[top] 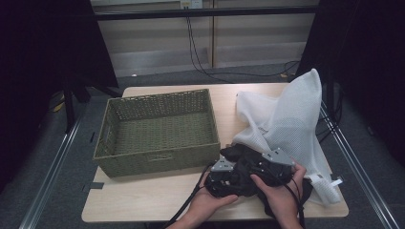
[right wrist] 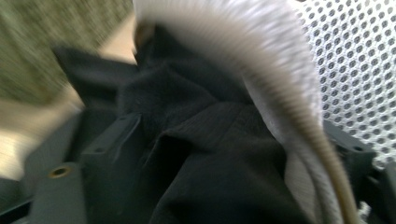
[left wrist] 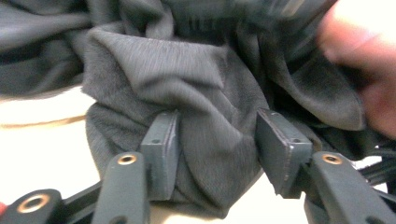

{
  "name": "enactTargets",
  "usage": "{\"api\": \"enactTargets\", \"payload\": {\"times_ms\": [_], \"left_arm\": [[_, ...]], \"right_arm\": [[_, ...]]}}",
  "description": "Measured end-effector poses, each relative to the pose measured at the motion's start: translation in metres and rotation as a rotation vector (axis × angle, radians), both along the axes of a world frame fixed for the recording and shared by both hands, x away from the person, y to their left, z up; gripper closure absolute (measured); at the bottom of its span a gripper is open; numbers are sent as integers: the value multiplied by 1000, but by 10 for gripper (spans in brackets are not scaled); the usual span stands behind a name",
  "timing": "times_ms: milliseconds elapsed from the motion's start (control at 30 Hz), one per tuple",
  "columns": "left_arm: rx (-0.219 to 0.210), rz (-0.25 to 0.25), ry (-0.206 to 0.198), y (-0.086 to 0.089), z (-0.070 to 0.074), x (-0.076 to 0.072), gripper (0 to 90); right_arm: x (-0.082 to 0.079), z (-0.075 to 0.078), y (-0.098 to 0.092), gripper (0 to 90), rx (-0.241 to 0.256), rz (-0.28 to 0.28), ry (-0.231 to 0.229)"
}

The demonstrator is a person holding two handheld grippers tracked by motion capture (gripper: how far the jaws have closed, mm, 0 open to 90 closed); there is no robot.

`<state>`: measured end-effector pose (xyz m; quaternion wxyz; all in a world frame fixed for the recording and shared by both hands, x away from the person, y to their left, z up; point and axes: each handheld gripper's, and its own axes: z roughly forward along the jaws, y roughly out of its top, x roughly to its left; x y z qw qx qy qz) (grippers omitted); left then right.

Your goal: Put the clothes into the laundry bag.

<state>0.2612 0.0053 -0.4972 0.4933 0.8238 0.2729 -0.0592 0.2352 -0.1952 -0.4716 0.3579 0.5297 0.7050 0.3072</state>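
At the near edge of the light wooden worktop [top: 143, 205], my left gripper [left wrist: 215, 140] has its fingers [left wrist: 161, 149] clamped on a bunched fold of the dark grey soft fabric garment [left wrist: 187, 79], and my right gripper [right wrist: 224, 154] grips the same garment together with the rim of the white mesh laundry bag [top: 291, 119]; I judge this hold serves to draw the garment clear of the bag mouth. Farther left, the olive-green woven rectangular basket [top: 107, 138] stands open with nothing inside, well placed to receive it.
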Motion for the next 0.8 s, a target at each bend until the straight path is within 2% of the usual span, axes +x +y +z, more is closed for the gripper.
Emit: {"api": "enactTargets", "payload": {"times_ms": [33,67,100,133,167,200,233,267,333,367,400,433,500,533,567,600,667,733,767,800], "left_arm": [[8,23,-6,5,1,1,467],[22,42,-19,10,3,3,455],[28,63,-28,15,4,3,453],[32,80,-36,23,4,5,449],[39,90,-37,28,4,7,449],[29,101,-32,31,4,9,447],[29,101,-32,31,4,9,437],[15,117,-20,34,3,10,425],[11,147,0,37,0,14,428],[25,167,8,36,-1,15,441],[42,177,10,35,-3,16,474],[51,177,11,33,-6,17,474],[80,178,-5,26,-9,16,506],[106,180,-19,22,-9,15,534],[116,190,-32,18,-10,15,534],[137,194,-46,15,-10,14,571],[167,191,-54,9,-10,14,593],[193,178,-96,3,-9,11,613],[211,153,-119,1,-9,10,613],[212,148,-131,-3,-9,7,613]], "right_arm": [[1,-6,-1,262,-34,1,1],[2,-11,-3,309,-45,2,10],[3,-14,-6,361,-40,8,18],[3,-17,-15,475,-33,23,15],[3,-18,-19,541,-40,35,12],[2,-20,-24,599,-38,49,5],[2,-20,-24,599,-38,49,5],[1,-21,-33,680,-31,75,-4],[0,-21,-37,705,-13,96,-3],[0,-22,-41,721,1,116,0],[-2,-21,-48,738,37,156,7],[-2,-21,-48,738,37,156,7],[-4,-21,-53,744,58,188,13],[-8,-20,-56,746,58,222,17],[-8,-20,-56,746,58,222,17],[-12,-20,-59,748,65,256,23],[-14,-20,-61,748,76,270,24],[-17,-19,-67,747,129,298,29],[-17,-19,-67,747,129,298,29],[-18,-18,-68,745,141,311,25]]}}
